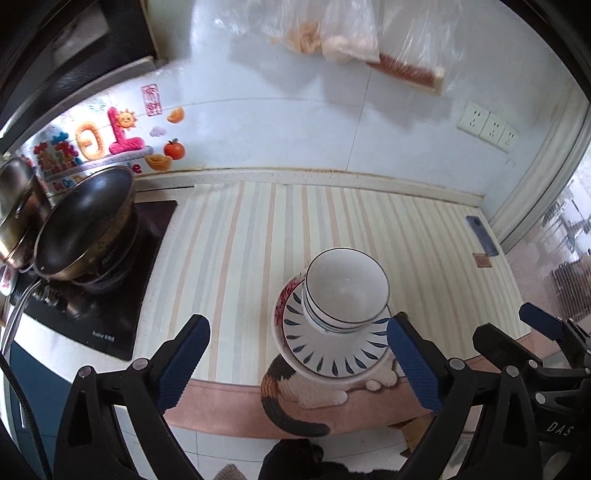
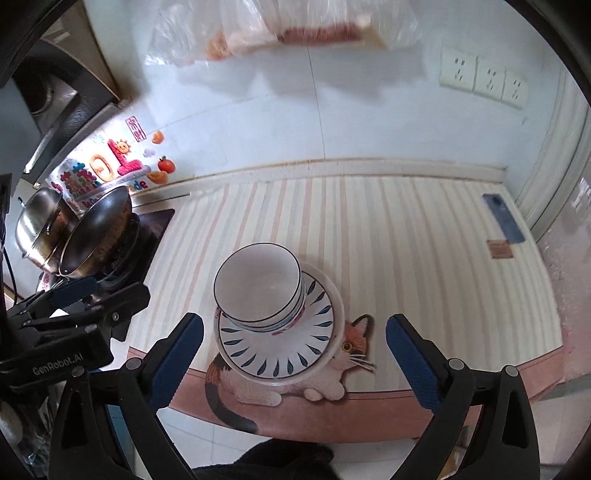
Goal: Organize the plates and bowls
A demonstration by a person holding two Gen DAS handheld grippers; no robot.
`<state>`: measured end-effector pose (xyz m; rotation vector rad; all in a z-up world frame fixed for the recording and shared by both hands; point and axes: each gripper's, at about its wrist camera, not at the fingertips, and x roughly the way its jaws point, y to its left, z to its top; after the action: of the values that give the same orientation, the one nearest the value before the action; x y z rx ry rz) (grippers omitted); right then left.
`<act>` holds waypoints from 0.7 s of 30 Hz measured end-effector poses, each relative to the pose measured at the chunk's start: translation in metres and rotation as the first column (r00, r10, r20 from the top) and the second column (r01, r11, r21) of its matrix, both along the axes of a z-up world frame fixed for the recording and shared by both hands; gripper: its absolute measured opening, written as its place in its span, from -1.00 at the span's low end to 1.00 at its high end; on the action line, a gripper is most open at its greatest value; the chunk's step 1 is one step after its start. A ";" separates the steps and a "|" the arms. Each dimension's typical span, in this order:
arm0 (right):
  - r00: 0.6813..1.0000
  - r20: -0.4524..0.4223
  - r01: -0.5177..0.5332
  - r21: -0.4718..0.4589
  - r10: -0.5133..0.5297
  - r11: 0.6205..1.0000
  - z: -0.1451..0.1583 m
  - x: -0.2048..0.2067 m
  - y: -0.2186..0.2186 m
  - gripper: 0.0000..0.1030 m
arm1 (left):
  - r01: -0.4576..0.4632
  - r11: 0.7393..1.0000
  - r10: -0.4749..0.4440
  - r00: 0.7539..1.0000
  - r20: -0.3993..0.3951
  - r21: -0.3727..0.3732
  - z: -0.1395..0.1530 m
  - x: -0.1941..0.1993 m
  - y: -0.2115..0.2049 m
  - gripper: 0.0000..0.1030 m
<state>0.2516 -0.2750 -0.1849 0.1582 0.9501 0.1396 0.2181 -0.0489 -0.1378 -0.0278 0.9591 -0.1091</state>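
Stacked white bowls (image 1: 347, 291) (image 2: 258, 288) sit on a white plate with blue leaf marks (image 1: 332, 350) (image 2: 273, 354). That plate rests on a larger plate (image 1: 282, 299) (image 2: 334, 295) with a red flower rim. The stack stands near the front edge of the striped mat. My left gripper (image 1: 299, 358) hovers above and in front of the stack, open and holding nothing. My right gripper (image 2: 295, 356) is likewise raised and open, with nothing between its blue pads (image 2: 413, 358). Each gripper shows in the other's view: the right gripper (image 1: 517, 332) and the left gripper (image 2: 92, 299).
A dark wok (image 1: 85, 225) and a steel pot (image 1: 14, 210) sit on a black cooktop (image 1: 110, 325) at the left. A phone (image 2: 504, 218) lies at the mat's right. Plastic bags (image 1: 343, 33) hang on the tiled wall, with sockets (image 1: 487, 127) beside them. The striped cat mat (image 1: 258, 240) covers the counter.
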 end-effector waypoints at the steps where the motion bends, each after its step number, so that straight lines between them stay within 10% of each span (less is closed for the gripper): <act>1: 1.000 0.011 -0.001 -0.001 0.001 1.000 0.004 -0.007 -0.001 0.96 | -0.006 1.000 0.006 1.000 0.008 0.002 0.004 -0.006 0.000 0.91; 21: 0.982 0.190 -0.006 -0.028 0.011 1.000 0.099 -0.173 0.013 0.96 | -0.061 0.998 0.061 0.982 0.178 -0.002 0.080 -0.147 0.029 0.91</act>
<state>0.0782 -0.2623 -0.0856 0.1136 0.7618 0.1466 0.0710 -0.0203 -0.0575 -0.0431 0.7794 -0.0521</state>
